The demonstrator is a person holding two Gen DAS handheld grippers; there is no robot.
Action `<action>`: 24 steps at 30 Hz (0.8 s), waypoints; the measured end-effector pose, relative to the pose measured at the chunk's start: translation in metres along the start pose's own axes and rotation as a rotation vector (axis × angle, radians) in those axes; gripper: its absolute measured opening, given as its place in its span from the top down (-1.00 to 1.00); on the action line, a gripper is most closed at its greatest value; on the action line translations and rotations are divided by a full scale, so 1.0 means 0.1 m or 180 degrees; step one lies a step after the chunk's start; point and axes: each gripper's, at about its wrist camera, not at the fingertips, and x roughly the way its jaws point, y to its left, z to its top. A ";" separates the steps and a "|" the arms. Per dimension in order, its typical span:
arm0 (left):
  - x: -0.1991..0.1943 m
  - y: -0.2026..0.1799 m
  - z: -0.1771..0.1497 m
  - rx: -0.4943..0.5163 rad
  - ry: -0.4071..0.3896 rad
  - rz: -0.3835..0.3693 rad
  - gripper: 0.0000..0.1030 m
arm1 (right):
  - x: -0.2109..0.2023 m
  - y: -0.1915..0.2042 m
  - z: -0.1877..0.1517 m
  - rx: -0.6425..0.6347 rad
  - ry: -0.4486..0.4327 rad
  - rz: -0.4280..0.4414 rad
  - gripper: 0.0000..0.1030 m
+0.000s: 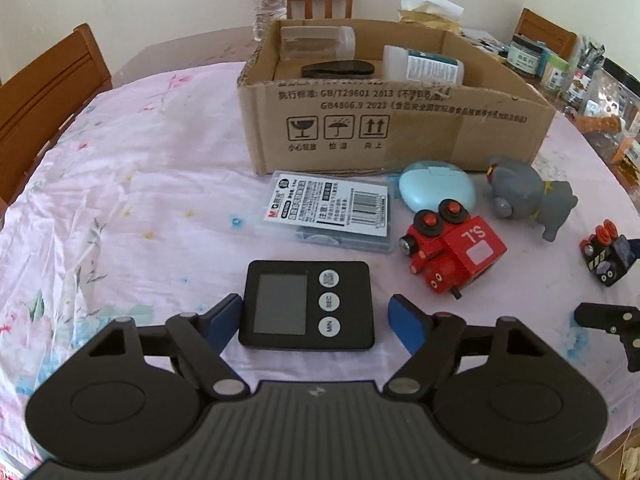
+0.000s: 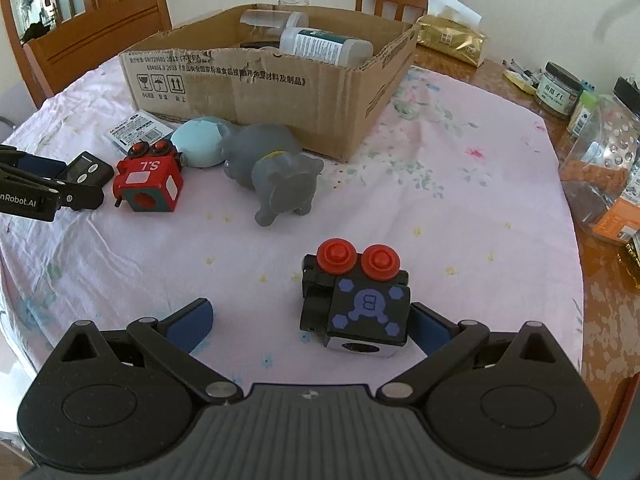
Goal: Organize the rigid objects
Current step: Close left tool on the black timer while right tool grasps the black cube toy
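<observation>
Left gripper [image 1: 314, 320] wide open, empty, straddling black timer [image 1: 307, 305] at lower centre: light, rigid, slick plastic, best pinched across long side edges; right gripper [image 2: 308, 320] likewise open

Soft, even daylight fills both views, leaving only faint shadows under things on the pink floral cloth over the bench [image 1: 120, 184]. Fisheye distortion bends the edges, with dark vignetted corners. Distant clutter looks slightly soft and hazy.
</observation>
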 end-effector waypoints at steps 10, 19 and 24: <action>0.02 0.01 0.00 0.0040 -0.0022 -0.0040 -0.54 | 0.05 0.04 0.09 -0.0015 0.0088 0.0032 -1.00; 0.01 0.02 0.00 0.0062 -0.0018 -0.0058 -0.54 | 0.04 0.29 0.07 -0.0083 -0.0004 0.0113 -0.98; 0.01 0.02 -0.02 0.0104 -0.0074 -0.0079 -0.54 | 0.00 0.23 0.09 0.0042 -0.0064 -0.0032 -0.64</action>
